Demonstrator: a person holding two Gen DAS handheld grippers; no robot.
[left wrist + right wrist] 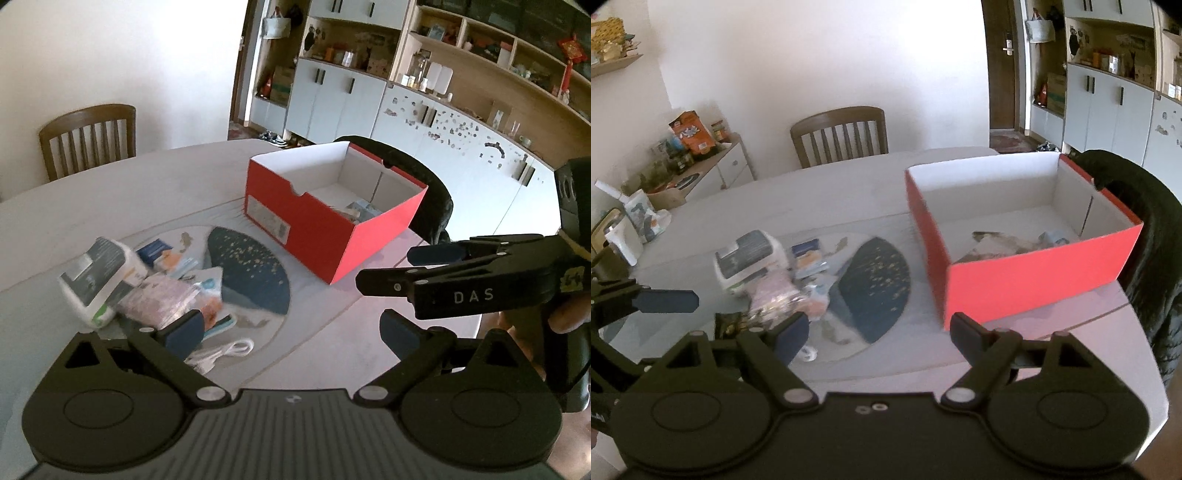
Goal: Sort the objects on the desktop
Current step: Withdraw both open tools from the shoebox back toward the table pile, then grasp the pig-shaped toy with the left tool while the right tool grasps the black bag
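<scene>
Black plastic left gripper (pixel 291 328) and right gripper (pixel 879 336) both gaped empty. The heap of small packets (pixel 147 280) lay just ahead, left of both, nearer the left. Farther right stood the red cardboard box (pixel 332 210).

Bright daylight, motion blur, fisheye warping

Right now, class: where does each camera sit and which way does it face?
Left wrist: on the left gripper, jaws open, looking down over the table at the red box; right gripper and a hand show.
Right wrist: on the right gripper, open, facing the same table; a left-gripper finger shows.
Shared: red box, item pile, wooden chair.
</scene>
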